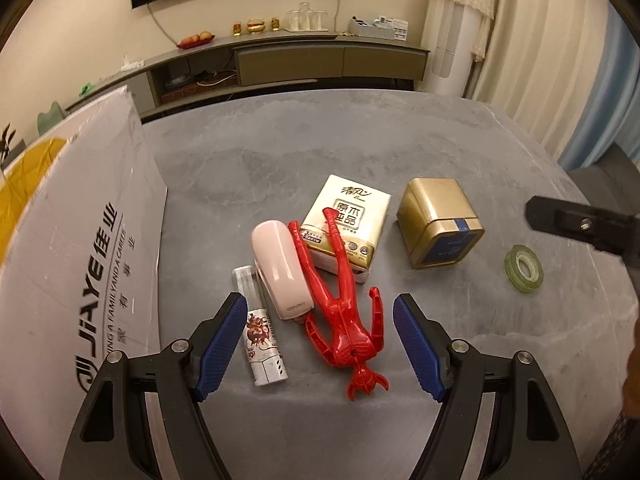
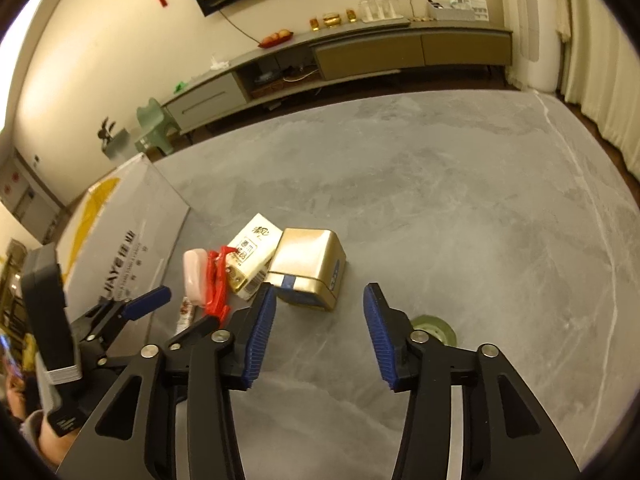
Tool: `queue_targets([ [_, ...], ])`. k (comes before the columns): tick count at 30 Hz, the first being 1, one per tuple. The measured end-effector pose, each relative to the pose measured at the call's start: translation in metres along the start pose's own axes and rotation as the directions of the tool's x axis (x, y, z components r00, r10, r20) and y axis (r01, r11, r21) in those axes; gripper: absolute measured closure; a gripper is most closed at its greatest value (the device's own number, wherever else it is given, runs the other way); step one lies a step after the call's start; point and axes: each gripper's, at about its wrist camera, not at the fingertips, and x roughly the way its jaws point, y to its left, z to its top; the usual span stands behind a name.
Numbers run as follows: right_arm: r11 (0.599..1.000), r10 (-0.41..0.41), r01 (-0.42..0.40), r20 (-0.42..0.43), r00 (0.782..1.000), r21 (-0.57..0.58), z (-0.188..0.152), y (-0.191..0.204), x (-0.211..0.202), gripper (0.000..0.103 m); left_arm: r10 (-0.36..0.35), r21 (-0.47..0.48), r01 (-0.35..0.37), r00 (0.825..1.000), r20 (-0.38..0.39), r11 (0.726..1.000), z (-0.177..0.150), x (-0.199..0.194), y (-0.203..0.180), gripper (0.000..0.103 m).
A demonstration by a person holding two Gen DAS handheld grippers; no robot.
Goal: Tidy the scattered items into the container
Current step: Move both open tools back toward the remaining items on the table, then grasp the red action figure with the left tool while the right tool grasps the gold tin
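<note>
My left fingers gape empty over the red figure at centre frame; my right fingers hang open, empty. The white container sits far left on the bench.

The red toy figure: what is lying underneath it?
The red toy figure has its legs draped over the tissue pack, beside the pink stapler. Its body seems to rest on the grey table; anything beneath it is hidden.

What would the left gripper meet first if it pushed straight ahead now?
Most likely the red plastic figure, lying between the open left gripper fingers; the pink stapler sits just left. Depth is uncertain.
</note>
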Motion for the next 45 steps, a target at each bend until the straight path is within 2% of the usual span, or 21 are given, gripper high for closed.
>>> queue_targets([
  [6,0.995,-0.089,0.090,0.005,0.996,-0.040,0.011,0.019,0.029,0.046,-0.037,-0.063,0.036,0.999,-0.013,0.997,-0.004,0.014,0.008,0.023],
  [9,0.988,-0.143,0.142,-0.005,0.990,-0.059,0.015,0.027,0.047,0.046,-0.014,-0.044,0.015,1.000,0.008,0.999,-0.004,0.017,0.006,0.023],
  [12,0.987,-0.145,0.145,0.006,0.989,-0.065,0.017,0.030,0.058,0.040,0.017,-0.021,-0.016,1.000,0.024,1.000,-0.003,0.021,0.005,0.023],
  [15,0.981,-0.179,0.179,0.005,0.984,-0.075,0.018,0.030,0.065,0.039,0.013,-0.018,-0.013,1.000,0.007,1.000,-0.006,0.029,0.008,0.023],
  [20,0.983,-0.181,0.178,-0.044,0.983,-0.054,0.011,0.019,0.077,0.040,-0.043,-0.026,0.043,0.999,0.007,0.999,-0.004,0.027,0.011,0.031],
  [22,0.984,-0.174,0.171,-0.048,0.984,-0.053,0.008,0.018,0.076,0.051,-0.062,-0.034,0.062,0.998,0.001,0.997,-0.003,0.025,0.012,0.035],
  [25,0.986,-0.161,0.159,-0.050,0.986,-0.049,0.005,0.016,0.072,0.051,-0.091,-0.063,0.091,0.996,0.001,0.994,-0.002,0.021,0.016,0.037],
  [28,0.989,-0.148,0.146,-0.047,0.988,-0.037,0.002,0.014,0.065,0.051,-0.091,-0.077,0.092,0.996,0.012,0.993,-0.001,0.013,0.018,0.038],
  [29,0.989,-0.143,0.142,-0.045,0.989,-0.033,0.002,0.014,0.062,0.051,-0.096,-0.083,0.096,0.995,0.014,0.992,0.000,0.011,0.018,0.040],
  [30,0.990,-0.137,0.135,-0.045,0.990,-0.027,0.001,0.014,0.059,0.051,-0.105,-0.089,0.106,0.994,0.015,0.990,0.001,0.008,0.019,0.061],
  [32,0.993,-0.120,0.119,-0.044,0.992,-0.015,-0.002,0.013,0.051,0.051,-0.108,-0.094,0.109,0.994,0.013,0.990,0.002,0.003,0.019,0.076],
  [37,0.997,-0.078,0.078,-0.052,0.996,0.001,-0.010,0.019,0.037,0.051,-0.144,-0.116,0.144,0.989,0.011,0.983,0.002,-0.004,0.024,0.076],
  [42,0.999,-0.045,0.044,-0.052,0.998,-0.012,-0.016,0.029,0.023,0.051,-0.142,-0.120,0.141,0.990,-0.001,0.983,0.001,-0.004,0.026,0.076],
  [44,0.999,-0.034,0.033,-0.052,0.998,-0.010,-0.015,0.030,0.021,0.051,-0.125,-0.119,0.124,0.992,0.000,0.985,0.001,-0.003,0.026,0.070],
  [45,0.999,-0.033,0.032,-0.051,0.998,-0.009,-0.015,0.030,0.021,0.051,-0.113,-0.115,0.112,0.994,0.001,0.987,0.002,-0.001,0.025,0.051],
])
